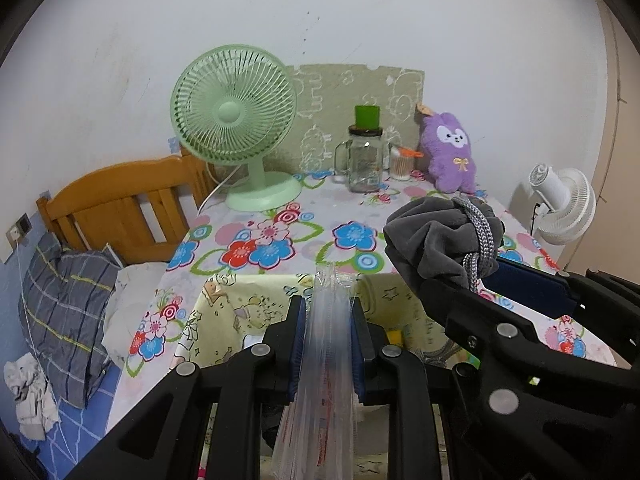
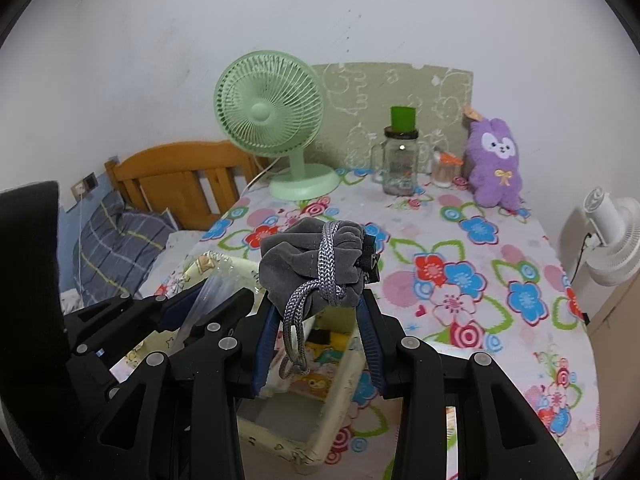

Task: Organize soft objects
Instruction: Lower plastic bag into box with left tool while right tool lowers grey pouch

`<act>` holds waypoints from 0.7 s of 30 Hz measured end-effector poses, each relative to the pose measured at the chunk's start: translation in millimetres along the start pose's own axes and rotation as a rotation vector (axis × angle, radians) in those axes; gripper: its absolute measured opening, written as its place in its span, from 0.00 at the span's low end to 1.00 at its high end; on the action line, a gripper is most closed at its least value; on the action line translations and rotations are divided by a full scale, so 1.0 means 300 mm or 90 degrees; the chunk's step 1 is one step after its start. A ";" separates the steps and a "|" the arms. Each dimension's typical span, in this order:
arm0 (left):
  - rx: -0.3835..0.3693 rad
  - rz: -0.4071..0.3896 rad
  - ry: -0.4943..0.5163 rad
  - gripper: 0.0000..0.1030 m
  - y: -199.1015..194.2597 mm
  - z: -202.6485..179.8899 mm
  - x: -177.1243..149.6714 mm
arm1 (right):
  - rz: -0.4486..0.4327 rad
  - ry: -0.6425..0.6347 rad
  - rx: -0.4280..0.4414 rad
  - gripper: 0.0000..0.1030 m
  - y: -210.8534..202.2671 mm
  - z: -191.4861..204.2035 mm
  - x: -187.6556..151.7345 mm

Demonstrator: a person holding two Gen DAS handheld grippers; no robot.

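Note:
My left gripper [image 1: 328,320] is shut on a clear plastic bag [image 1: 326,360] and holds it upright above the pale yellow fabric storage box [image 1: 224,320]. My right gripper [image 2: 320,312] is shut on a grey velvet drawstring pouch [image 2: 308,264] with a grey braided cord hanging down, held above the same box [image 2: 332,404]. In the left wrist view the pouch [image 1: 436,236] and right gripper [image 1: 480,280] sit to the right of the bag. In the right wrist view the left gripper [image 2: 200,308] with the bag [image 2: 208,296] is at the left. A purple plush toy [image 1: 450,156] stands at the table's back [image 2: 494,164].
The table wears a floral cloth [image 2: 460,272]. At its back stand a green desk fan [image 1: 236,120], a glass jar with a green cap [image 1: 365,152] and a small cup of sticks [image 1: 402,164]. A white fan [image 1: 560,204] stands right of the table. A wooden bed with a plaid pillow [image 1: 68,312] lies left.

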State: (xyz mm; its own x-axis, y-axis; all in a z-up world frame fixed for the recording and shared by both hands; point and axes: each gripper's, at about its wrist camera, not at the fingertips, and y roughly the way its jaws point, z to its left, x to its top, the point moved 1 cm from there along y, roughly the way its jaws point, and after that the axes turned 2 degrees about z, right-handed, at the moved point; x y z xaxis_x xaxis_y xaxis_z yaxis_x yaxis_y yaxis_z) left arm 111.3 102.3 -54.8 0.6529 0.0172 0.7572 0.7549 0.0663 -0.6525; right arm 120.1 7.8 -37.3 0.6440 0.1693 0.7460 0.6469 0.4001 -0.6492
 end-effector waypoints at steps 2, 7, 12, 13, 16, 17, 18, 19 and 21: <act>0.001 0.006 -0.005 0.19 0.019 0.017 -0.005 | 0.006 -0.002 0.000 0.41 0.019 0.010 -0.002; 0.006 0.017 -0.012 0.22 0.062 0.057 -0.013 | 0.024 -0.006 0.009 0.41 0.070 0.035 0.000; 0.006 0.036 -0.023 0.30 0.108 0.092 -0.025 | 0.045 -0.010 0.014 0.41 0.123 0.053 -0.002; 0.008 0.041 -0.026 0.34 0.114 0.098 -0.030 | 0.048 -0.011 0.014 0.41 0.129 0.057 -0.004; 0.009 0.056 -0.034 0.47 0.127 0.114 -0.046 | 0.059 -0.017 0.019 0.41 0.152 0.074 -0.012; 0.011 0.060 -0.036 0.58 0.131 0.118 -0.050 | 0.064 -0.019 0.021 0.41 0.161 0.079 -0.015; 0.016 0.064 -0.040 0.66 0.133 0.125 -0.058 | 0.067 -0.021 0.023 0.41 0.167 0.083 -0.017; 0.019 0.066 -0.043 0.67 0.133 0.129 -0.063 | 0.070 -0.024 0.026 0.41 0.174 0.089 -0.020; 0.018 0.074 -0.048 0.71 0.136 0.137 -0.074 | 0.077 -0.029 0.032 0.41 0.185 0.099 -0.026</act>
State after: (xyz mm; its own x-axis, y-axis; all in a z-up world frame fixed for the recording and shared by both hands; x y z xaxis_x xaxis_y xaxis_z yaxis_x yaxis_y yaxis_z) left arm 125.1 145.5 -96.9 0.7290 0.1009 0.6770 0.6714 0.0869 -0.7359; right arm 138.9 55.3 -74.9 0.6964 0.2588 0.6694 0.5439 0.4183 -0.7275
